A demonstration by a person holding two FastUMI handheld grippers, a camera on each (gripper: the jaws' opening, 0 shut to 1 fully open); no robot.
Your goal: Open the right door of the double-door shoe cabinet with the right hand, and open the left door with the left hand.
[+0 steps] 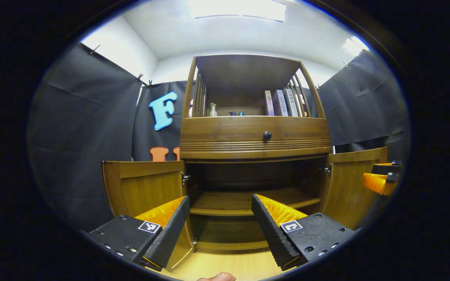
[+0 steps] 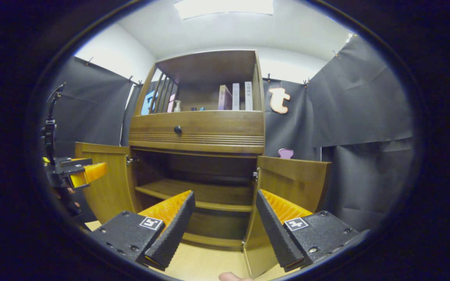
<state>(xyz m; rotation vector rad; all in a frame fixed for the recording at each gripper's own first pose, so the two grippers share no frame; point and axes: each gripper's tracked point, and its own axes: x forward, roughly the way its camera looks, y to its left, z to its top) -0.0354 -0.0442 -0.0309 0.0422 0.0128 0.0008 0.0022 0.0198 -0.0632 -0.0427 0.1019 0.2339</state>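
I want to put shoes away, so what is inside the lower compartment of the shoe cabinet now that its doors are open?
Inside the lower compartment one bare wooden shelf shows, with nothing on it. The left gripper fingers cover the space below the shelf at both sides, and the back is too dark to tell.

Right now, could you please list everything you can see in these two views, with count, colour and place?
Shoe cabinet: one, brown wood, centre of the booth.
Left door: one, brown wood, swung open at the cabinet's left.
Right door: one, brown wood, swung open at the cabinet's right.
Inner shelf: one, brown wood, bare, inside the lower compartment.
Drawer knob: one, dark, middle of the drawer front.
Books: about four, pale and purplish, upright on the right of the top shelf.
Pump bottle: one, pale, left of the top shelf.
Small items: blue and dark, too small to count, mid top shelf.
Floor: light wood.
Left gripper: one, open, before the cabinet.
Right gripper: one, open, near the right door.
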